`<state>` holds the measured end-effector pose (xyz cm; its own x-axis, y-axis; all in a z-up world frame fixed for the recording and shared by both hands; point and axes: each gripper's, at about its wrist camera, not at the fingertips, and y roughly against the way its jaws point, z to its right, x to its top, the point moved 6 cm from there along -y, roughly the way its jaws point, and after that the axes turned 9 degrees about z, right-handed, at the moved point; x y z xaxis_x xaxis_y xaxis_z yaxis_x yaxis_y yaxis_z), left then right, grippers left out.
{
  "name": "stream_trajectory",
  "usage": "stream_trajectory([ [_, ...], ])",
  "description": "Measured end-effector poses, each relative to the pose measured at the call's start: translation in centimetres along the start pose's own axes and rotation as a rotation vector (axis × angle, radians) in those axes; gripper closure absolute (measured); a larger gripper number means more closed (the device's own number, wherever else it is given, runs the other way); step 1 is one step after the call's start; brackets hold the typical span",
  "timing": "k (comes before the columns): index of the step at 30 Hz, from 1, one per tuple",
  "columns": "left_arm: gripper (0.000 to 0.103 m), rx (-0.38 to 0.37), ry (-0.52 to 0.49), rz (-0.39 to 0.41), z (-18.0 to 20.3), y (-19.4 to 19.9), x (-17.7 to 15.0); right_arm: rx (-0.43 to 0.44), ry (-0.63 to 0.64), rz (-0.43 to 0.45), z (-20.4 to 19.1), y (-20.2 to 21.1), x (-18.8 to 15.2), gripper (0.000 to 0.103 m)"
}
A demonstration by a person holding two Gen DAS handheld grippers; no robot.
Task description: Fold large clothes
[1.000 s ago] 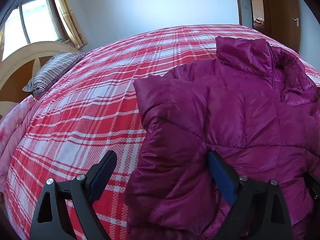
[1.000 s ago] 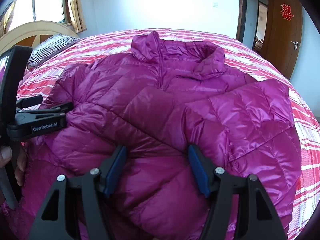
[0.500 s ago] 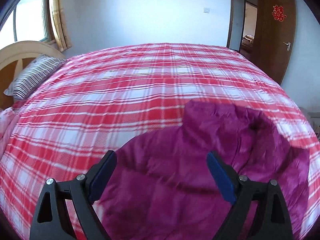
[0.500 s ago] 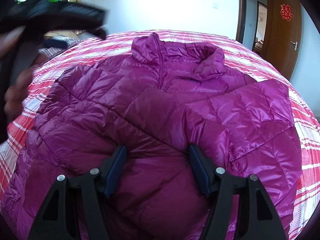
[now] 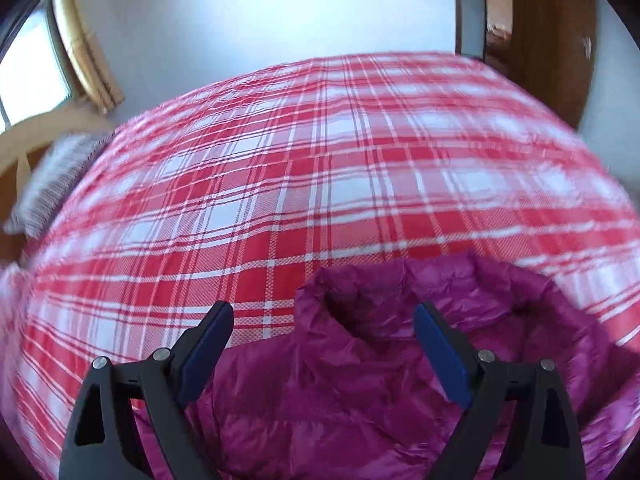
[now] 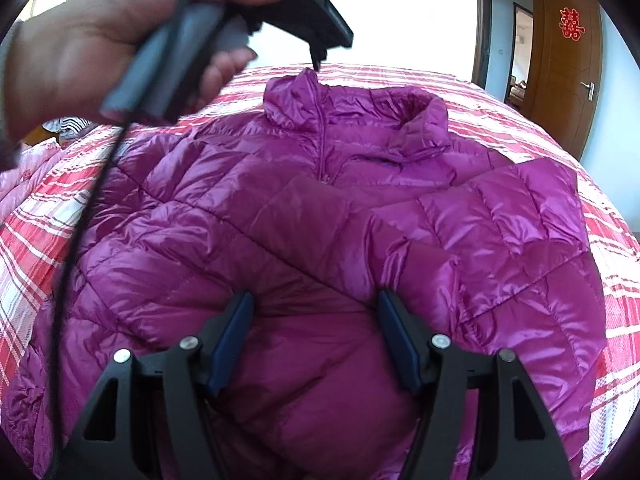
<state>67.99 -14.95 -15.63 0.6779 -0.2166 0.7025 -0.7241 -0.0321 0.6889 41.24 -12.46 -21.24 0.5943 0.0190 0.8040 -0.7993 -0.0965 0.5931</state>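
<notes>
A magenta puffer jacket (image 6: 320,216) lies face up on a red plaid bed (image 6: 36,236), collar at the far end, both sleeves folded across its front. My right gripper (image 6: 316,316) is open, hovering low over the jacket's lower middle. In the left wrist view my left gripper (image 5: 324,332) is open above the jacket's collar (image 5: 384,308), its jaws either side of the collar opening. The right wrist view shows the hand holding the left gripper's body (image 6: 304,12) above the collar.
The plaid bedspread (image 5: 320,168) stretches beyond the collar. A striped pillow (image 5: 48,184) and wooden headboard (image 5: 24,140) are at the left. A brown door (image 6: 568,72) stands at the far right. A pink quilt (image 6: 24,176) lies at the bed's left edge.
My left gripper has swung from the jacket's left side up over its collar, still open. My right gripper has stayed in place over the jacket's lower middle.
</notes>
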Motion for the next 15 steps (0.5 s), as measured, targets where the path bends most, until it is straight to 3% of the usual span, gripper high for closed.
stream_trajectory([
  [4, 0.013, -0.025, -0.042, 0.009, -0.1, 0.0, -1.2, 0.006, -0.006, 0.003, 0.1, 0.0, 0.1, 0.035],
  [8, 0.050, -0.095, -0.083, -0.004, 0.0, 0.2, -2.3, 0.005, -0.003, 0.005, 0.1, 0.1, 0.1, 0.035],
  [10, 0.058, -0.130, -0.083, -0.023, -0.2, 0.4, -3.1, 0.005, -0.003, 0.005, 0.1, 0.2, 0.1, 0.035],
  [12, 0.082, -0.143, -0.109, -0.007, -0.1, 0.8, -3.4, 0.004, -0.001, 0.005, 0.0, 0.2, 0.0, 0.035],
  [15, 0.090, -0.167, -0.160, 0.064, -0.1, 2.6, -3.9, 0.005, -0.003, 0.006, 0.1, 0.1, 0.0, 0.035],
])
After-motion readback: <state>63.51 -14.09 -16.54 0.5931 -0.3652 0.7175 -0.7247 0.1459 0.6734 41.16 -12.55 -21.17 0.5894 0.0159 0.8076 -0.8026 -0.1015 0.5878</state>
